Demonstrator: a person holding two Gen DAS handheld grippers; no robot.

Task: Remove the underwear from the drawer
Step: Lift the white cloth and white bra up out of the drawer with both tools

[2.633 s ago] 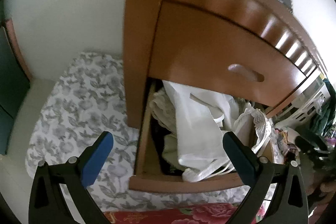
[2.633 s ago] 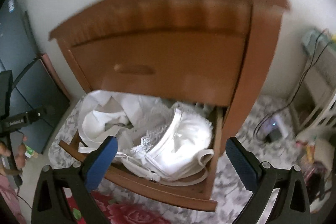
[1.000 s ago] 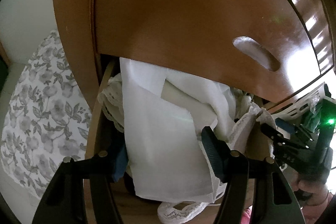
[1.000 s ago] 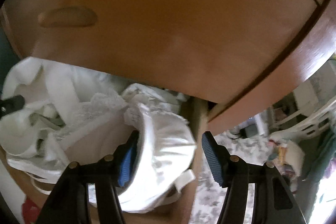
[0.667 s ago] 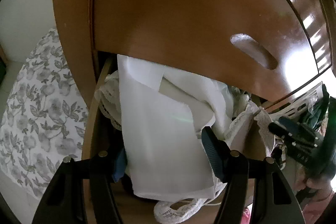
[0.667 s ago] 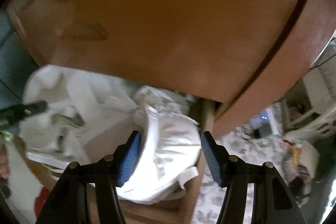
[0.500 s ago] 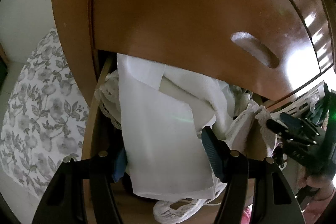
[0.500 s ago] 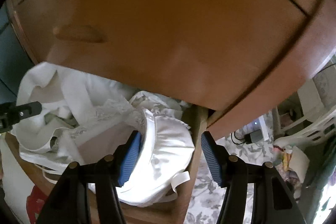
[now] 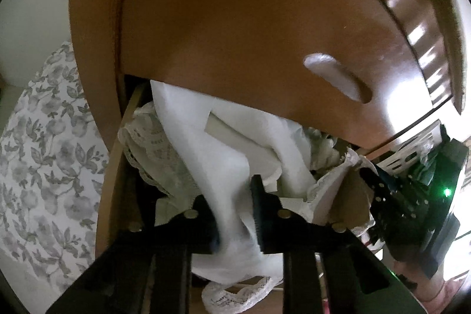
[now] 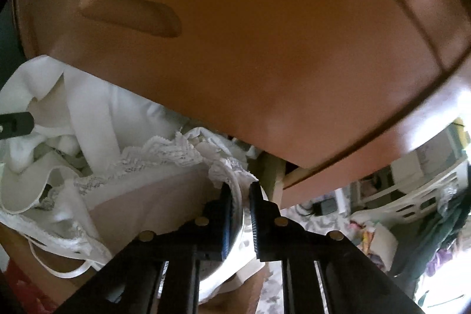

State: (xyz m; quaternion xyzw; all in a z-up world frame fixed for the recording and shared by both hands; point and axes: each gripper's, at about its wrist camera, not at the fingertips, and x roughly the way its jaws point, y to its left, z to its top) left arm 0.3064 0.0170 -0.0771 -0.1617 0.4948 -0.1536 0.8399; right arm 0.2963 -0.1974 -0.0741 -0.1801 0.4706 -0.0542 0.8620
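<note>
Both grippers pitched down into the open drawer (image 9: 110, 196), each pinching white underwear.

Your left gripper (image 9: 235, 214) angles steeply down over the drawer's front edge; its fingers (image 9: 260, 214) have just closed, and a plain white garment (image 9: 212, 149) is bunched between them, still lying in the drawer under the closed upper drawer front (image 9: 235, 34). Your right gripper (image 10: 240, 214) tilts down likewise at the drawer's right end; its fingers (image 10: 256, 214) have also just closed, nipping the lace-trimmed edge of a white bra (image 10: 147, 167) that rests inside the drawer. The floral floor covering (image 9: 44, 167) lies left of the drawer.
</note>
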